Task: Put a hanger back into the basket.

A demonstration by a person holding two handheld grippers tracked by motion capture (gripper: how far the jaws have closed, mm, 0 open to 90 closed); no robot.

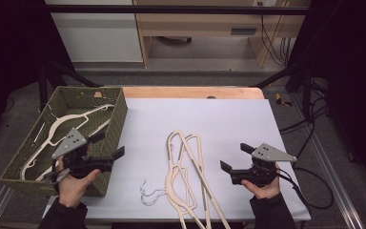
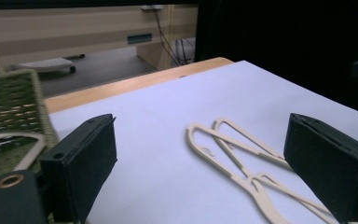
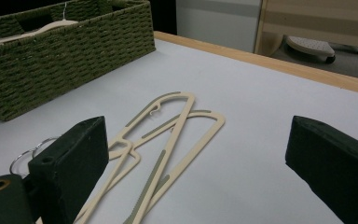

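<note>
We hold our left gripper (image 1: 108,145) and right gripper (image 1: 237,156) with jaws spread wide, both empty. Cream plastic hangers (image 1: 189,167) lie between them on the white table (image 1: 219,114), beside a green woven basket (image 1: 116,119).

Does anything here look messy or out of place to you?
Slightly. The cream hangers on the white table lie crossed over one another in a loose overlapping pile, not side by side. The hangers in the green basket also sit at a slant. Nothing looks broken or spilled.
</note>
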